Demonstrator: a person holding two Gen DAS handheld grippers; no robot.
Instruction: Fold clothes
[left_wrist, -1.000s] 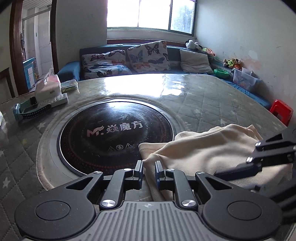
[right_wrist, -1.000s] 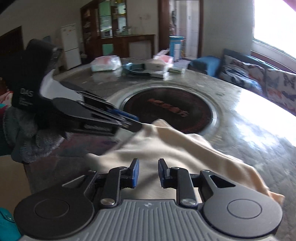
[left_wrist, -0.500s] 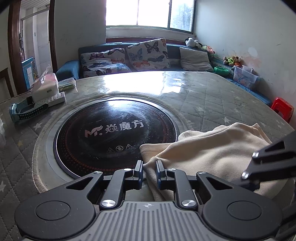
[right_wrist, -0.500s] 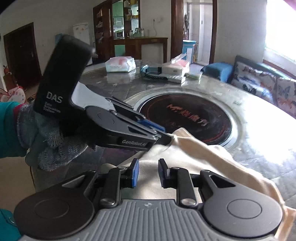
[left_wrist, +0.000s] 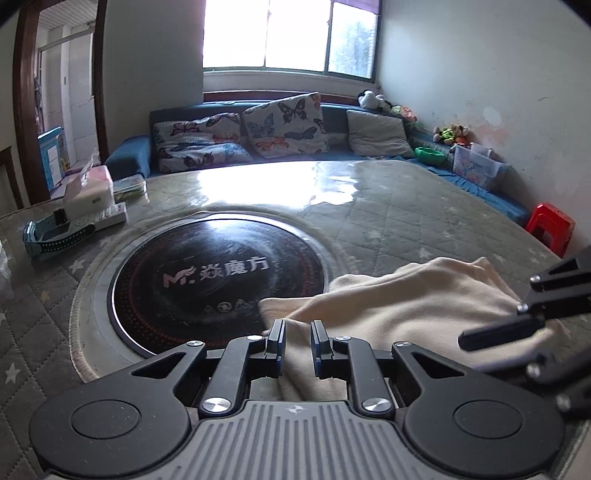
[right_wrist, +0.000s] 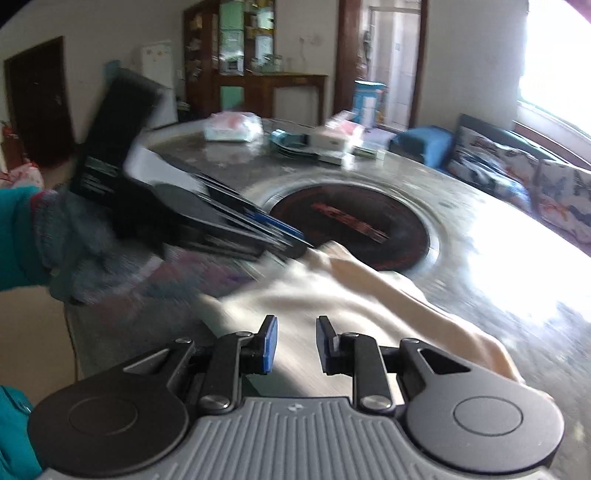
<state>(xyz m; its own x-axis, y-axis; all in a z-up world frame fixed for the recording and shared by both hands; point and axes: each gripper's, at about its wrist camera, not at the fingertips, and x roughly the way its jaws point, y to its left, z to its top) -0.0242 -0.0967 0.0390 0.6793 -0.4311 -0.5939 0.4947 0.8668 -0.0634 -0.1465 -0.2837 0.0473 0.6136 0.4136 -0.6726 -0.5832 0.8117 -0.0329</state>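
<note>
Both tools, the left tool (left_wrist: 297, 345) and the right tool (right_wrist: 293, 345), are nearly closed on the near edge of the cream garment (left_wrist: 406, 295) lying on the worktop (left_wrist: 388, 218), so the fold seems just starting; next they should carry this edge over the cloth together.

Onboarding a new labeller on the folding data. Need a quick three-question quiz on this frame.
1. True or false: a corner of the cream cloth lies over the edge of the black round hotplate set in the table.
2. What colour is the stool by the wall? A blue, B red, C green.
3. What lies between the jaws of the left gripper?

Key: 1 true; 2 B; 3 the cream cloth.
</note>
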